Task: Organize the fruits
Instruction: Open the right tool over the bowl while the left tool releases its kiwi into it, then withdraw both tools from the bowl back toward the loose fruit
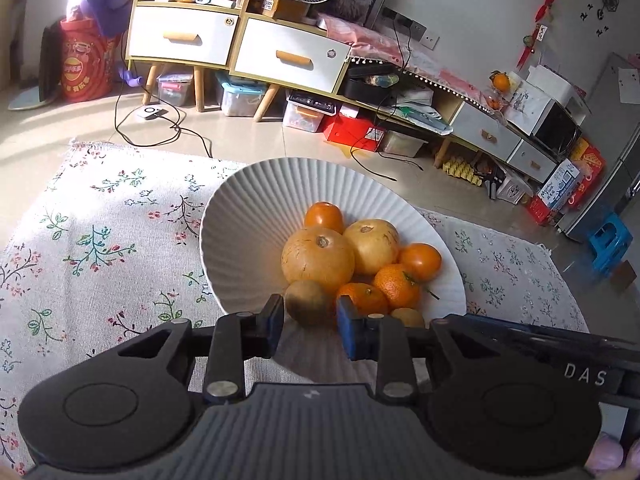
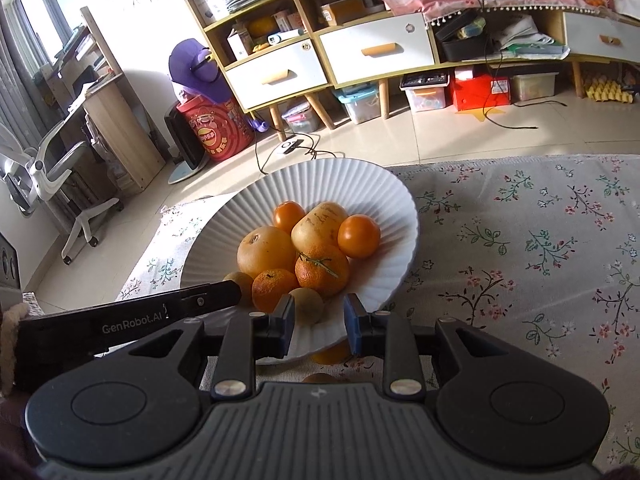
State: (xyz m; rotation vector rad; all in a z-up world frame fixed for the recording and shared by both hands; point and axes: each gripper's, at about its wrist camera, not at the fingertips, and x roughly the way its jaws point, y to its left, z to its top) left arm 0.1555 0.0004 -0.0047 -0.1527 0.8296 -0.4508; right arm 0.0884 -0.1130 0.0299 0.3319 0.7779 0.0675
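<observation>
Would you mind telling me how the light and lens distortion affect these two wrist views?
Left wrist view: sunlight blows out the top-left corner, the bowl is evenly lit, and the cabinet lines bend. Right wrist view: the window glares at the upper left, sun patches cross the floor, and the tablecloth edge curves.

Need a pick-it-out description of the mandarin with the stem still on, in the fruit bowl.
Start at the white ribbed bowl on the floral tablecloth. In the fruit pile, look at the front, just below the pale tan pear. The target is the dimpled orange mandarin, the only fruit with a thin green stem lying across its top; the neighbouring mandarin has none.
</observation>
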